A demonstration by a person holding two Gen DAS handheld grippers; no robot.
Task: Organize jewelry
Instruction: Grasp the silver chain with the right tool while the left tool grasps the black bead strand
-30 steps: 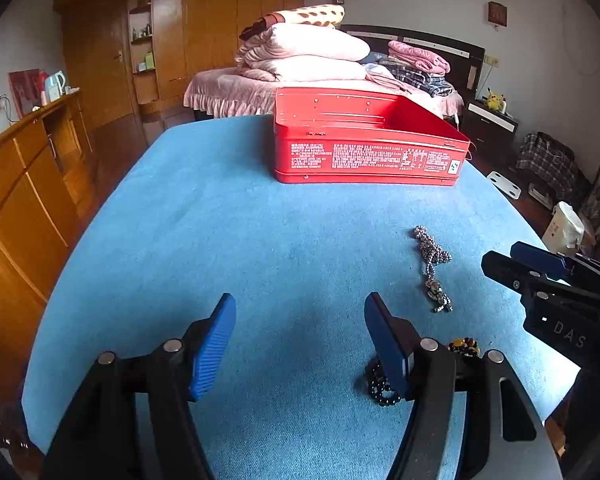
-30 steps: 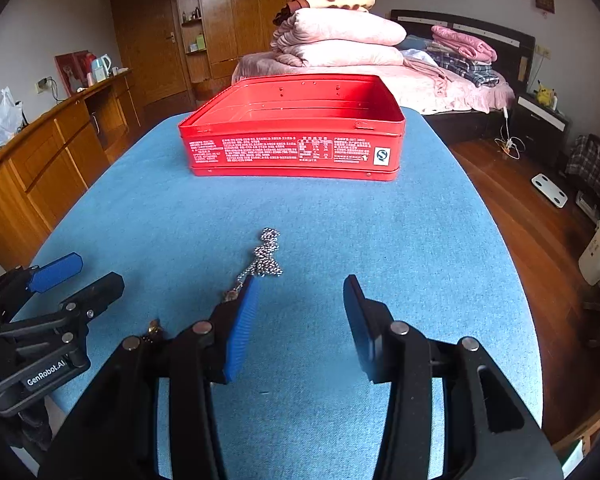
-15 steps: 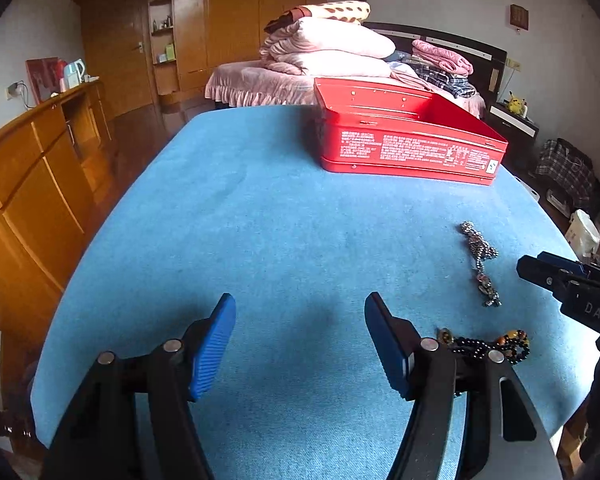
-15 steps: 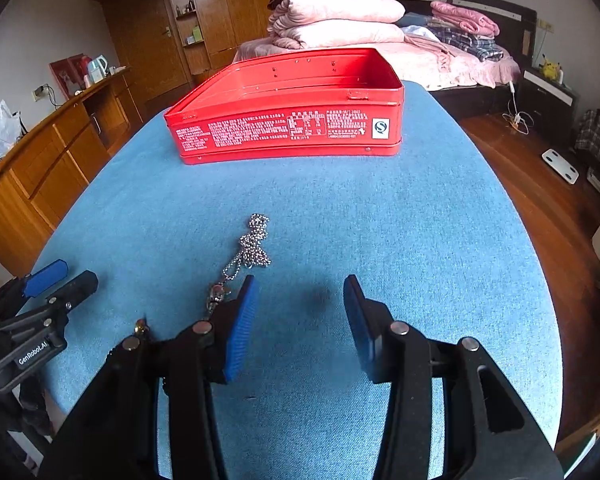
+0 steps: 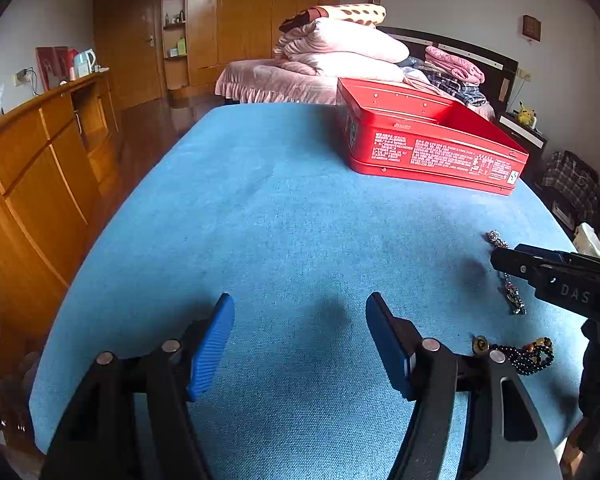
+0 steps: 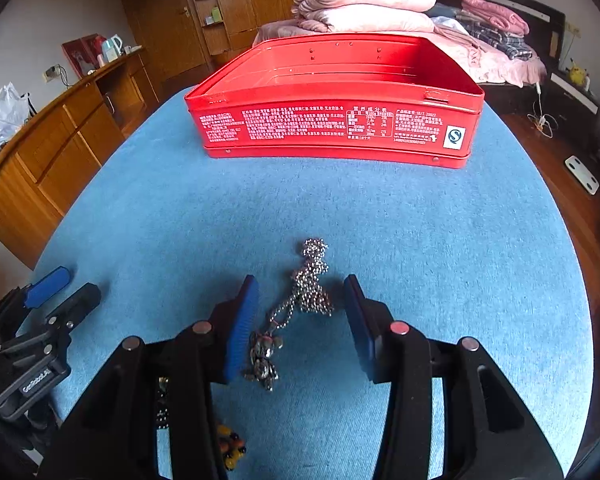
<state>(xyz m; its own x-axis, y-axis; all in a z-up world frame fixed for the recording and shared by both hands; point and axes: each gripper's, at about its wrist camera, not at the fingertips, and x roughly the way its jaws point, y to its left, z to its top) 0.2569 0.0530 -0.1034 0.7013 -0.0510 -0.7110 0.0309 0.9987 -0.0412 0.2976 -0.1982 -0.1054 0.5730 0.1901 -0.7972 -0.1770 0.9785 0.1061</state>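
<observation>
A silver bead chain with a bear pendant (image 6: pixel 300 304) lies on the blue table. My right gripper (image 6: pixel 300 320) is open and sits low over it, with the chain between its fingers. The chain also shows in the left wrist view (image 5: pixel 510 292), partly behind the right gripper (image 5: pixel 556 276). A dark bead bracelet with amber beads (image 5: pixel 528 354) lies near the front edge; in the right wrist view it (image 6: pixel 228 446) is mostly under the gripper body. An open, empty red tin box (image 6: pixel 336 120) stands at the far side. My left gripper (image 5: pixel 300 340) is open and empty over bare cloth.
The table (image 5: pixel 284 216) has a rounded blue cloth top. A wooden cabinet (image 5: pixel 32 168) stands to the left. A bed with stacked bedding (image 5: pixel 340 60) is behind the table. Wooden floor lies to the right (image 6: pixel 572 168).
My right gripper has moved forward and left so the silver chain now lies between its fingers. My left gripper has swung left, away from the jewelry. Both stay open.
</observation>
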